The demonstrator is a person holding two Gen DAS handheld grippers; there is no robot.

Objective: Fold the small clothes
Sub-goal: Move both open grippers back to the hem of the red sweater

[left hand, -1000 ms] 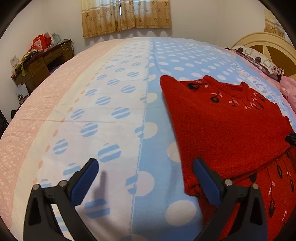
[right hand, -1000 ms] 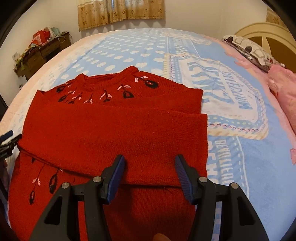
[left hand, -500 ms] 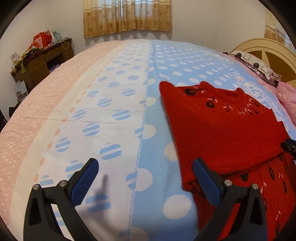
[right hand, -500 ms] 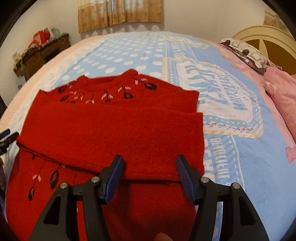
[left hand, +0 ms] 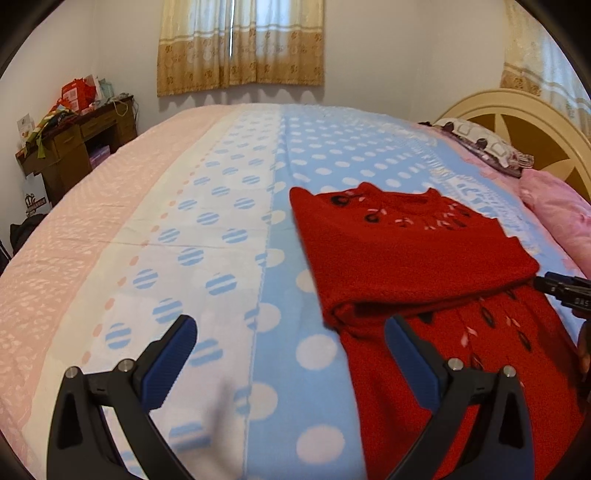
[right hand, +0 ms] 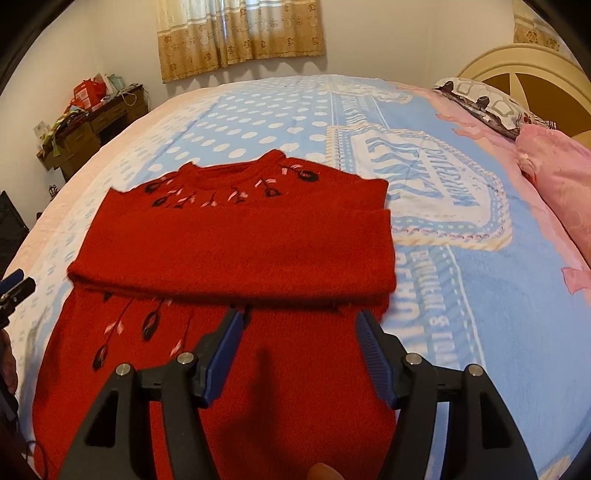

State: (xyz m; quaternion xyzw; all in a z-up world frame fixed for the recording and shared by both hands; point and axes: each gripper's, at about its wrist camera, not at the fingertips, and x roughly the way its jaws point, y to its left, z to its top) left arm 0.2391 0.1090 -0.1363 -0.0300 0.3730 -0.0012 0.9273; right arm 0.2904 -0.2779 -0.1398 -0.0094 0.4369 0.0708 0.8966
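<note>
Right wrist view: the red sweater lies flat on the bedspread, sleeves folded across the chest in a band, neckline toward 12 o'clock. The right gripper hangs over the lower body of it, jaws opening, nothing pinched between them. At 3 o'clock there's a pink pillow, with a patterned pillow and the headboard up at 1. A cluttered desk sits at 10, curtains at 12. The bedspread has big mirrored lettering I can't really read. In the left wrist view, the left gripper is spread wide and empty over the dotted cloth, sweater at its 2 o'clock.
</note>
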